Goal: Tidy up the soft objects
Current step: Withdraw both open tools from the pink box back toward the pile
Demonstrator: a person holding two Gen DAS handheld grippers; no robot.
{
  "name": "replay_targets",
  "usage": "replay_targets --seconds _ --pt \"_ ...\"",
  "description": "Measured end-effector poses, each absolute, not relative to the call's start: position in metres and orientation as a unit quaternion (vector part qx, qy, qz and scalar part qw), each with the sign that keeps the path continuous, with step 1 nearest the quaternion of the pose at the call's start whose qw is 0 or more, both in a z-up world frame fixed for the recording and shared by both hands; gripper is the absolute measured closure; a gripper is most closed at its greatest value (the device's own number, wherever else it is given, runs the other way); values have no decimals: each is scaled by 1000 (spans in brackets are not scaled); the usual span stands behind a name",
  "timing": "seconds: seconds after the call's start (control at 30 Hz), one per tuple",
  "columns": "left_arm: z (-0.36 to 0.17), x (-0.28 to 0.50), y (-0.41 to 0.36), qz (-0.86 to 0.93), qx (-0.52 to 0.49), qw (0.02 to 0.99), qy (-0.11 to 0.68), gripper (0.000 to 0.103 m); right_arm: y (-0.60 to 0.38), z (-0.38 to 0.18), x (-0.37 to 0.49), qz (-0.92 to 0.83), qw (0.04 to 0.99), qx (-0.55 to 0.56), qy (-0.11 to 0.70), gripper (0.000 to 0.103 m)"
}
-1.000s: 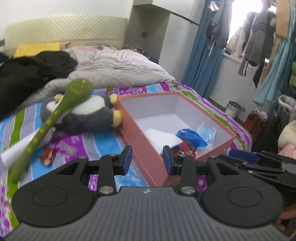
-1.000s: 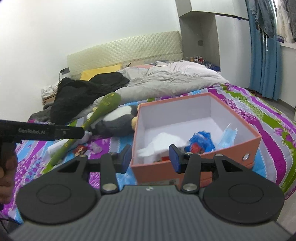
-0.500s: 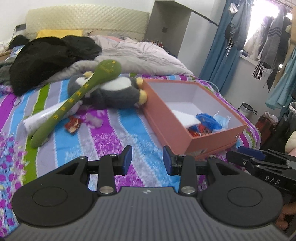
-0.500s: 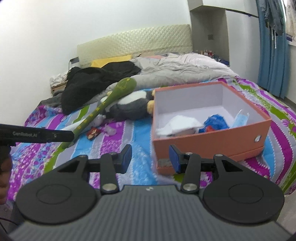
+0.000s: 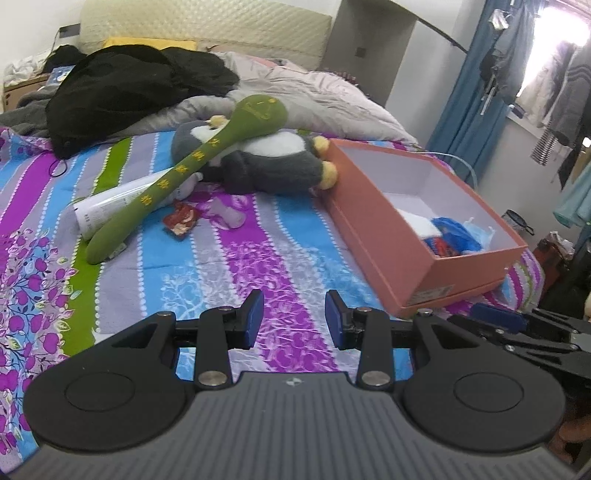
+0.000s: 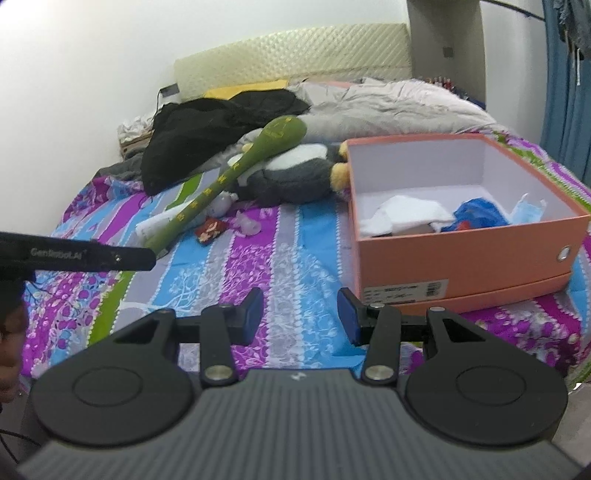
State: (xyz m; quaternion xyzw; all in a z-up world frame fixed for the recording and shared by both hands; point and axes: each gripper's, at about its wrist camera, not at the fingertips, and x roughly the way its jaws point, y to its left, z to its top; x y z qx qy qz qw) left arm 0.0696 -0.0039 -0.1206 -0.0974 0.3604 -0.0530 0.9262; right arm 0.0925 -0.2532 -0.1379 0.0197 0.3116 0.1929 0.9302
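Nearest the cameras, the left gripper (image 5: pixel 293 319) hangs over the striped bedspread (image 5: pixel 280 273) with its blue-padded jaws parted and nothing between them; the right gripper (image 6: pixel 300 316) hovers just beside it, likewise spread wide and empty. Ahead of both lies a broad, uncluttered band of bedspread running from the near edge of the bed up to the toys. On the right of that band sits the orange box (image 6: pixel 461 254), its near wall bearing a label, its open top showing a white cloth (image 6: pixel 406 216), a blue bag (image 6: pixel 476 214) and a face mask (image 6: pixel 532 210) inside; its left wall borders the free strip of cloth, and its far left corner touches the yellow foot of the plush penguin (image 5: pixel 266 162). Further in, a red wrapper (image 5: pixel 181 219) and a small clear plastic piece (image 5: pixel 231 216) lie on the sheet, near each other. The green plush spoon (image 5: pixel 192 173) lies slantwise, its long axis running from the narrow handle end at the near left up to the round bowl end at the far right, which rests on the penguin's body. A white tube (image 5: pixel 122 205) lies under the handle, roughly parallel to it. Beyond these are a black garment (image 5: pixel 129 88) and a rumpled grey quilt (image 5: pixel 317 99) by the headboard (image 5: pixel 207 29).
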Motion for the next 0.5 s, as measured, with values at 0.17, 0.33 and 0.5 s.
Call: replay_targets --seconds 0.17,0.33,0.5 --pt "-138 83 9 -34 -103 921 375 61 -241 -147 108 198 926 17 321 56" --pt "-155 100 23 -19 -108 917 383 61 -226 -157 131 211 920 8 329 56" --pt "-172 123 37 -4 -112 915 389 61 -211 -166 158 226 915 6 333 56"
